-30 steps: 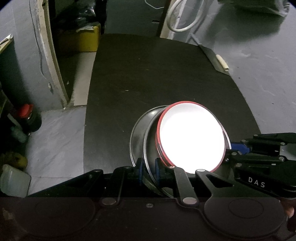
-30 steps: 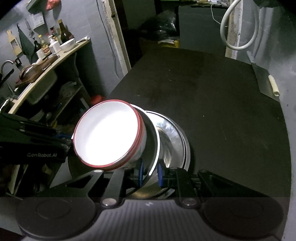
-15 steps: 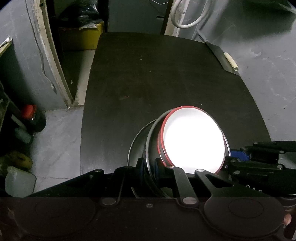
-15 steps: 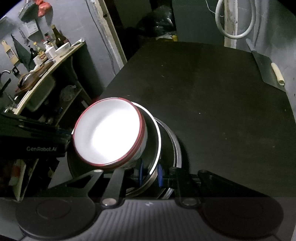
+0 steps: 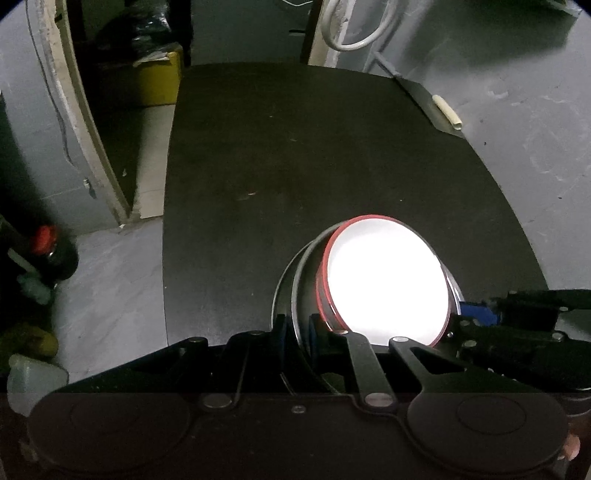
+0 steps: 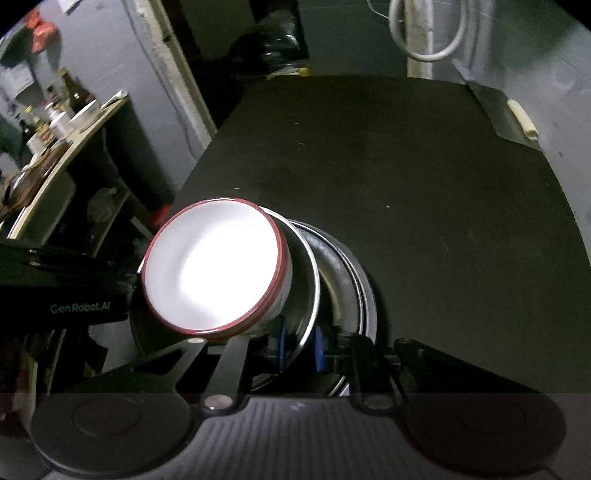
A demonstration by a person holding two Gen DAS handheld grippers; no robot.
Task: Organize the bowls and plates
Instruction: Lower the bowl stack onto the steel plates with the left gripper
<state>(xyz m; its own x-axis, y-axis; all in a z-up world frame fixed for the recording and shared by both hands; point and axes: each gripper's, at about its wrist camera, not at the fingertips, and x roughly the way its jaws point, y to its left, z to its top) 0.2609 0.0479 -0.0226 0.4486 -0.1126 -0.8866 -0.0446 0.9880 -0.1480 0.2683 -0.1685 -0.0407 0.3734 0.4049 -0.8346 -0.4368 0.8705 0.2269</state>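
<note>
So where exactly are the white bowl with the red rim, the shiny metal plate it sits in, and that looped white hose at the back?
white bowl point(image 6: 210, 266), right wrist view, on its bright inside.
metal plate point(image 6: 312, 266), right wrist view, on its shiny rim.
white hose point(image 5: 354, 42), left wrist view, on the loop's lower curve.

One white bowl with a red rim point(image 6: 212, 267) sits nested in the stack. Under it lie two steel plates: an upper steel plate point(image 6: 308, 258) and a lower steel plate point(image 6: 351, 273). One dark worktop point(image 6: 424, 184) carries the stack. Two grippers are in view, the left gripper point(image 5: 295, 326) and the right gripper point(image 6: 300, 347). One white hose loop point(image 5: 360, 27) hangs on the wall. One red-capped bottle point(image 5: 51, 247) stands on the floor.
</note>
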